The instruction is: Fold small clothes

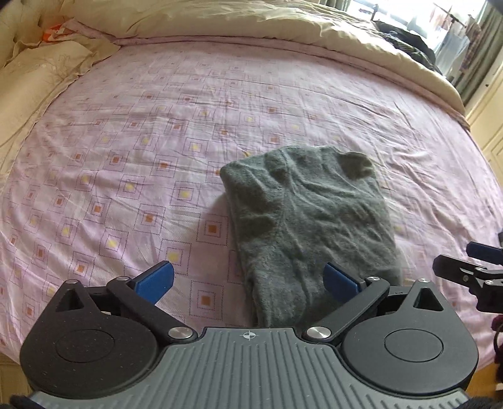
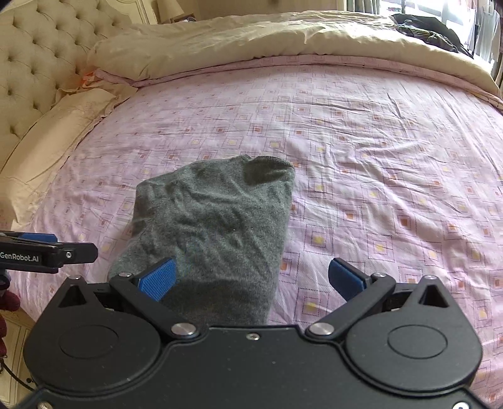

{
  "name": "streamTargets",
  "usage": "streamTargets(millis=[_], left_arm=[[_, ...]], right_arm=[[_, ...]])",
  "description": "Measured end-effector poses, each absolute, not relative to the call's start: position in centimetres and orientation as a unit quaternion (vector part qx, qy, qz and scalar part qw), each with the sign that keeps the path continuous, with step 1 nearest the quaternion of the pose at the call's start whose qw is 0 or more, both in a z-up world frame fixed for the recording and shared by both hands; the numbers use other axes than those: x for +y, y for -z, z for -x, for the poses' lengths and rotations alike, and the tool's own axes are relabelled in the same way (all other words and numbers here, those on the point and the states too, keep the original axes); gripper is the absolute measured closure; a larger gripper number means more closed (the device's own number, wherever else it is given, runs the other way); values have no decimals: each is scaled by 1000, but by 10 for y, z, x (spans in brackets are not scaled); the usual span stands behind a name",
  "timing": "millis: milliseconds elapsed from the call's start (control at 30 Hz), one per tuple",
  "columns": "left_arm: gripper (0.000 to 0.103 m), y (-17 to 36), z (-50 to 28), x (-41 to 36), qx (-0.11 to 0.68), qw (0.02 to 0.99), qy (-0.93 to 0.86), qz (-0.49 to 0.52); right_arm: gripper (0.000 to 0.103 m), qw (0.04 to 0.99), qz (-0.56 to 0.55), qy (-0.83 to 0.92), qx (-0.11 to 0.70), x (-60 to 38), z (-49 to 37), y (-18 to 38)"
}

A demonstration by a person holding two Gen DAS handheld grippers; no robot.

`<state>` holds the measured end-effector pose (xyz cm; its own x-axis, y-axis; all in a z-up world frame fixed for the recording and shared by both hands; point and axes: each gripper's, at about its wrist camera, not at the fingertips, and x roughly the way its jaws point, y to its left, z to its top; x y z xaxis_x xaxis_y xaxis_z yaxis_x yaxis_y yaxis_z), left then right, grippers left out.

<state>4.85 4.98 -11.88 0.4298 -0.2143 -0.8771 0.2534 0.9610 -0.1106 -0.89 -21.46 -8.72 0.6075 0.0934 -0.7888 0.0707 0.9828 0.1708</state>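
A grey knitted garment (image 1: 311, 220) lies folded into a narrow rectangle on the pink patterned bedsheet (image 1: 141, 151); it also shows in the right wrist view (image 2: 213, 220). My left gripper (image 1: 248, 283) is open and empty, hovering over the garment's near end, with its right pad above the cloth. My right gripper (image 2: 251, 280) is open and empty, its left pad above the garment's near edge. The right gripper shows at the right edge of the left wrist view (image 1: 471, 270). The left gripper shows at the left edge of the right wrist view (image 2: 47, 251).
A cream duvet (image 1: 283, 28) is bunched along the far side of the bed. Cream pillows (image 2: 53, 126) and a tufted headboard (image 2: 37, 56) are at the left. Dark clothes (image 2: 427, 31) lie far right near the window.
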Motion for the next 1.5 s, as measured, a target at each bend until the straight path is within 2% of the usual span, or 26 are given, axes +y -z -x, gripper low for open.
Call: streamTargets(millis=[500,1200,1267,1333,1500], left_arm=[[2,75,-8,21,492,865,82,-52],[2,67,13,6,494,862,87,-77],[4,67,15,5,497,859,90,-80],[14,69,17,4,502,856,91,-85],[15,74,19,5,517,847,93,-83]], right_arm=[[1,909,-72,-18,409,-213,55,54],[1,900,-80,52,426,-223,60,46],[1,896,-88,48,432,-224,60,47],[1,894,-98,44,435,-225,60,48],[1,891,-105,33,441,-222,60,48]])
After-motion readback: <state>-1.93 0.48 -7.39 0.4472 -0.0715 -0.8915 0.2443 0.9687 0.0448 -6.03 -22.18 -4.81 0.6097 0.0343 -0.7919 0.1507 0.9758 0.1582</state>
